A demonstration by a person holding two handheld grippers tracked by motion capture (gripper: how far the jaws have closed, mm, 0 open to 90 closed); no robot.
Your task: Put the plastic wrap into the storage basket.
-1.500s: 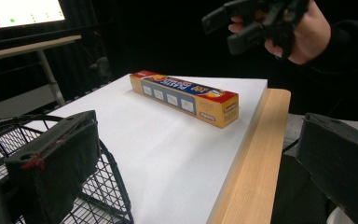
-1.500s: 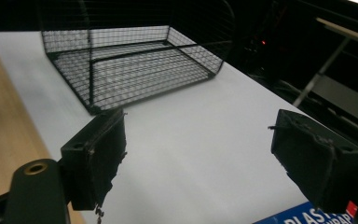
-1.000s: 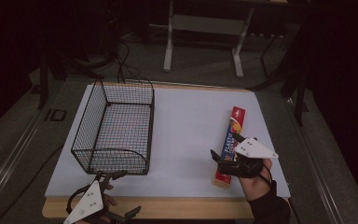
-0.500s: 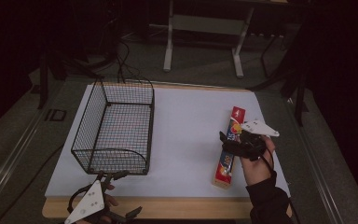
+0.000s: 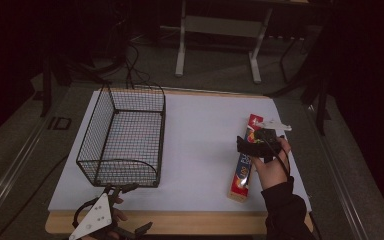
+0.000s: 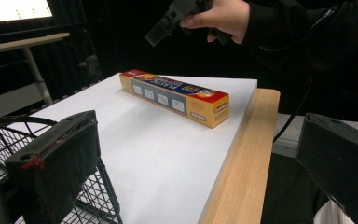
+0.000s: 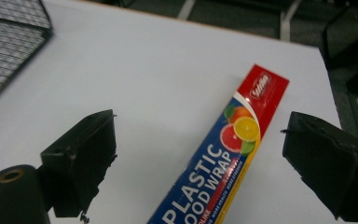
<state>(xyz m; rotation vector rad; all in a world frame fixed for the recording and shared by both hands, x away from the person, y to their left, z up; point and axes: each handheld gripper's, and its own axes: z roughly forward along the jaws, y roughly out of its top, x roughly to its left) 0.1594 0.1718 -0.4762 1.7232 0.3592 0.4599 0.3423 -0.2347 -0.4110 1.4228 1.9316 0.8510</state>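
Dark floor and metal stand legs fill the top of the high view, and below them a white worktop (image 5: 200,130) with a wooden front edge spans the middle of the frame. At the right of the frame lies a long plastic food wrap box (image 5: 244,162), flat on the white surface, its red end toward the top of the frame and its other end near the wooden edge. The right gripper (image 5: 254,143) hangs over the upper half of the box, held in a hand with a dark sleeve; in the right gripper view its fingers (image 7: 81,161) are spread wide, one on each side of the box, gripping nothing. A wire basket (image 5: 125,137) stands at the left of the frame, well apart from the box. The left gripper (image 5: 116,189) sits at the bottom left, just below the basket's near wall, its fingers (image 6: 58,161) wide apart and empty.
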